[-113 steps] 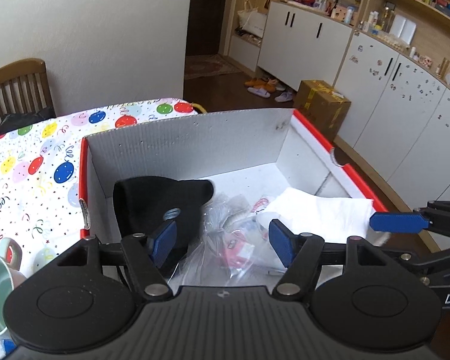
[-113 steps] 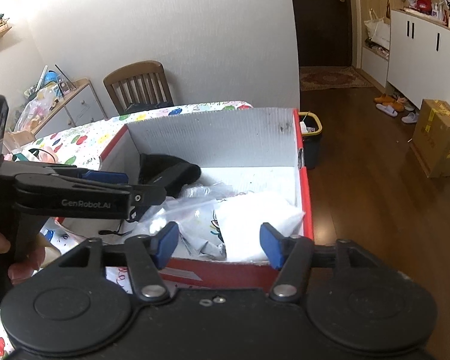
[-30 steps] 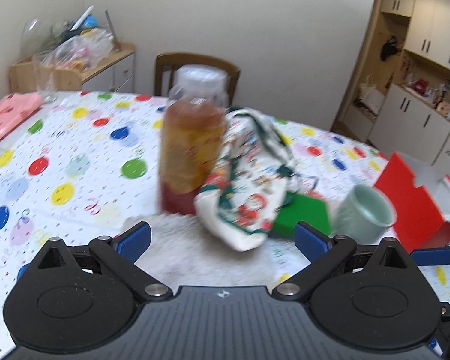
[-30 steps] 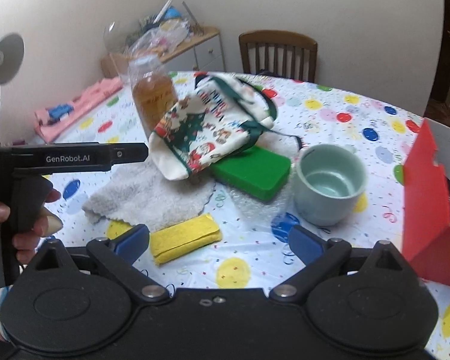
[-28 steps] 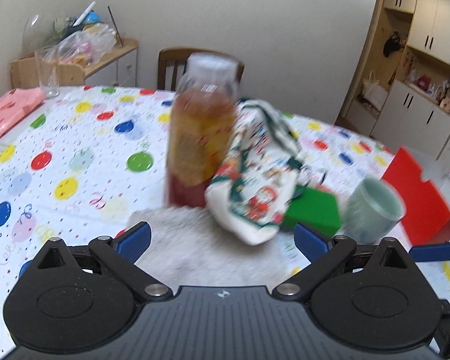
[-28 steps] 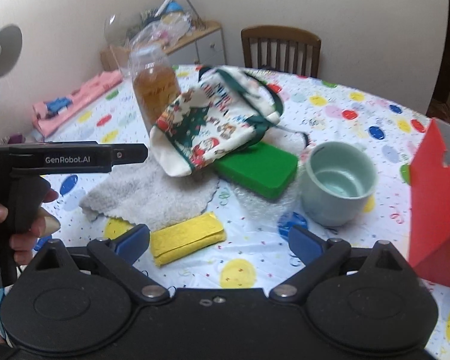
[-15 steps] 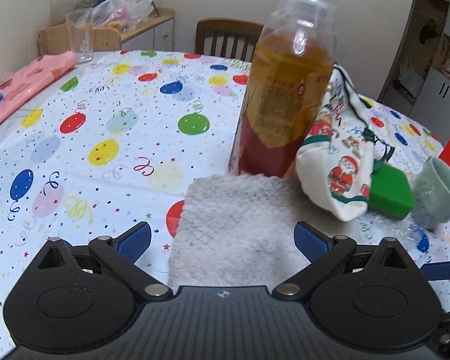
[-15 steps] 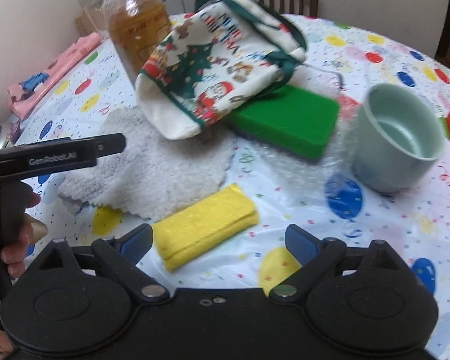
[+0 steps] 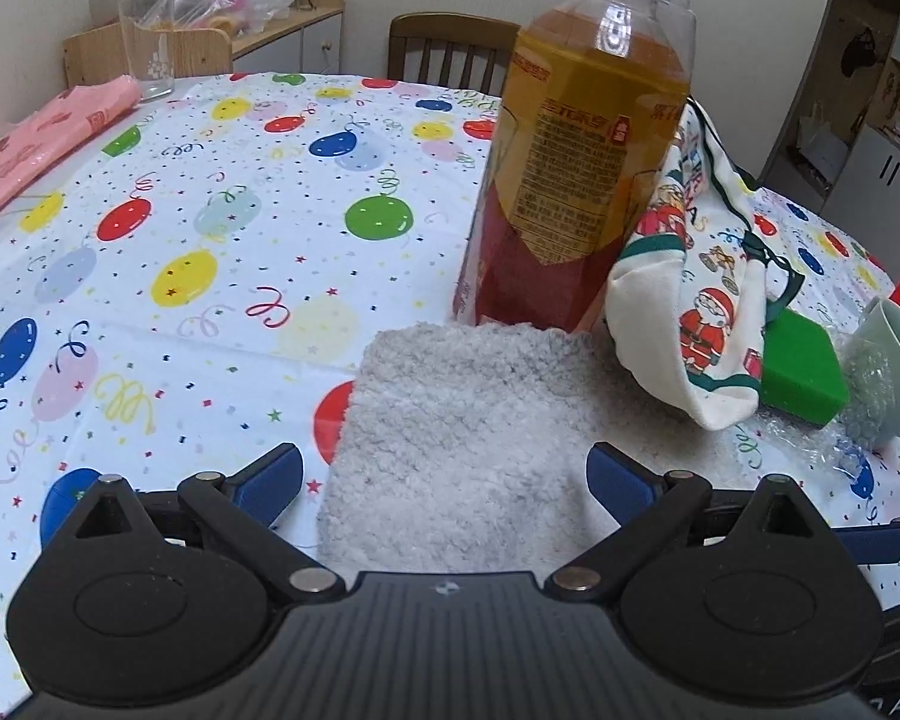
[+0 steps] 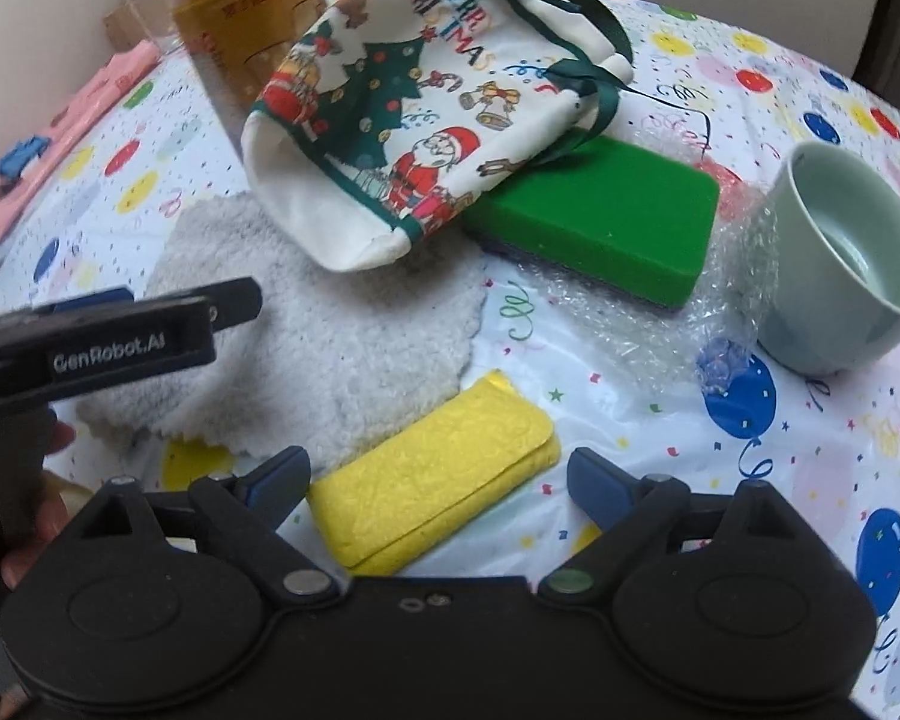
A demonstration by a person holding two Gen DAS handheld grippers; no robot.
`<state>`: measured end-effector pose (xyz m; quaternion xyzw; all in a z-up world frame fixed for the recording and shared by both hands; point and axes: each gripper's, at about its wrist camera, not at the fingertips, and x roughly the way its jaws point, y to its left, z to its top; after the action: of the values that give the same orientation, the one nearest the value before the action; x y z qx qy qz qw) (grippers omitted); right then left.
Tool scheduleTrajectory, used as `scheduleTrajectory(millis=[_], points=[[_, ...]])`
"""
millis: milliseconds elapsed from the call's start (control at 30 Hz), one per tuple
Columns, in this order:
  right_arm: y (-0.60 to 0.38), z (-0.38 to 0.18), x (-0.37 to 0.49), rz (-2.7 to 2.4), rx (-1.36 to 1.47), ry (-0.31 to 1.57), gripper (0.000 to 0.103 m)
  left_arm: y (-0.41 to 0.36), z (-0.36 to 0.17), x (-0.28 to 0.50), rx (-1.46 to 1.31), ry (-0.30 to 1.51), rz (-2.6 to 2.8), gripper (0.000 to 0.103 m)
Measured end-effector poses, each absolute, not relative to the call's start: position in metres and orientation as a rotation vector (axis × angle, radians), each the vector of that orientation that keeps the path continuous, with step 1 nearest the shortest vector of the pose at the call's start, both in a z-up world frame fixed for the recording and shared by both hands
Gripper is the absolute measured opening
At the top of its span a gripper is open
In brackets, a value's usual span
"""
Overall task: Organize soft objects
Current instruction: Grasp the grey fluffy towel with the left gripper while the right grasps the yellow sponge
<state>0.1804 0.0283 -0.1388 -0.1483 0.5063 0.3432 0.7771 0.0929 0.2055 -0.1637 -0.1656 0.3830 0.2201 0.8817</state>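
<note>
A: Both grippers have come down from above the red box to the balloon-print tabletop [image 9: 210,228], closing in on the soft things.

B: The left gripper [image 9: 444,474]?

A: Jaws wide, nothing held, straddling the near end of the grey towel [image 9: 468,420], which lies flat before the bottle [image 9: 582,138].

B: The right gripper [image 10: 435,477]?

A: Jaws wide, just narrowing a little, the yellow sponge [image 10: 432,480] between them but not pinched.

B: The rest?

A: The Christmas bag [image 10: 402,120] leans on the bottle, over the towel and the green sponge [image 10: 600,222]. Bubble wrap [image 10: 660,324] spreads toward the cup [image 10: 846,258], near the right edge.
</note>
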Motion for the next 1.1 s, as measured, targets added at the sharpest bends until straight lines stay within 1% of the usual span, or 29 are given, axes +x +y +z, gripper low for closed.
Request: scheduleTrajectory(millis=[167, 267, 300, 367, 400, 433, 467, 533, 567, 600, 700, 800, 867, 900, 1000, 1100], points=[[0.026, -0.138, 0.176, 0.75, -0.36, 1.076, 0.086, 0.202, -0.165, 0.094, -0.353, 0.801, 0.44, 0.1], [0.023, -0.137, 0.175, 0.756, -0.38, 1.068, 0.081, 0.2, -0.166, 0.094, -0.365, 0.802, 0.427, 0.094], [0.022, -0.137, 0.174, 0.757, -0.386, 1.063, 0.078, 0.198, -0.166, 0.094, -0.361, 0.801, 0.43, 0.091], [0.019, -0.136, 0.173, 0.76, -0.391, 1.056, 0.073, 0.197, -0.165, 0.093, -0.356, 0.799, 0.433, 0.082], [0.019, -0.136, 0.173, 0.76, -0.392, 1.053, 0.07, 0.196, -0.164, 0.092, -0.36, 0.796, 0.431, 0.075], [0.018, -0.135, 0.173, 0.762, -0.394, 1.05, 0.064, 0.195, -0.163, 0.092, -0.364, 0.794, 0.427, 0.066], [0.017, -0.134, 0.172, 0.765, -0.395, 1.046, 0.06, 0.194, -0.162, 0.092, -0.367, 0.793, 0.423, 0.062], [0.015, -0.133, 0.172, 0.771, -0.388, 1.044, 0.047, 0.191, -0.161, 0.092, -0.368, 0.797, 0.418, 0.047], [0.014, -0.132, 0.172, 0.774, -0.38, 1.046, 0.045, 0.19, -0.16, 0.092, -0.372, 0.798, 0.412, 0.043], [0.013, -0.132, 0.173, 0.775, -0.375, 1.048, 0.044, 0.188, -0.159, 0.091, -0.376, 0.795, 0.405, 0.037], [0.009, -0.131, 0.174, 0.771, -0.362, 1.047, 0.043, 0.182, -0.155, 0.091, -0.373, 0.796, 0.398, 0.031], [0.003, -0.129, 0.176, 0.763, -0.342, 1.038, 0.042, 0.176, -0.15, 0.09, -0.39, 0.785, 0.364, 0.019], [-0.001, -0.127, 0.177, 0.764, -0.329, 1.032, 0.041, 0.171, -0.148, 0.09, -0.402, 0.787, 0.335, 0.017], [-0.003, -0.126, 0.177, 0.766, -0.324, 1.03, 0.041, 0.168, -0.147, 0.09, -0.405, 0.792, 0.327, 0.014], [-0.01, -0.122, 0.178, 0.773, -0.309, 1.017, 0.041, 0.159, -0.142, 0.089, -0.409, 0.793, 0.303, 0.011], [-0.019, -0.116, 0.178, 0.781, -0.293, 1.002, 0.04, 0.15, -0.135, 0.086, -0.411, 0.787, 0.283, 0.01]])
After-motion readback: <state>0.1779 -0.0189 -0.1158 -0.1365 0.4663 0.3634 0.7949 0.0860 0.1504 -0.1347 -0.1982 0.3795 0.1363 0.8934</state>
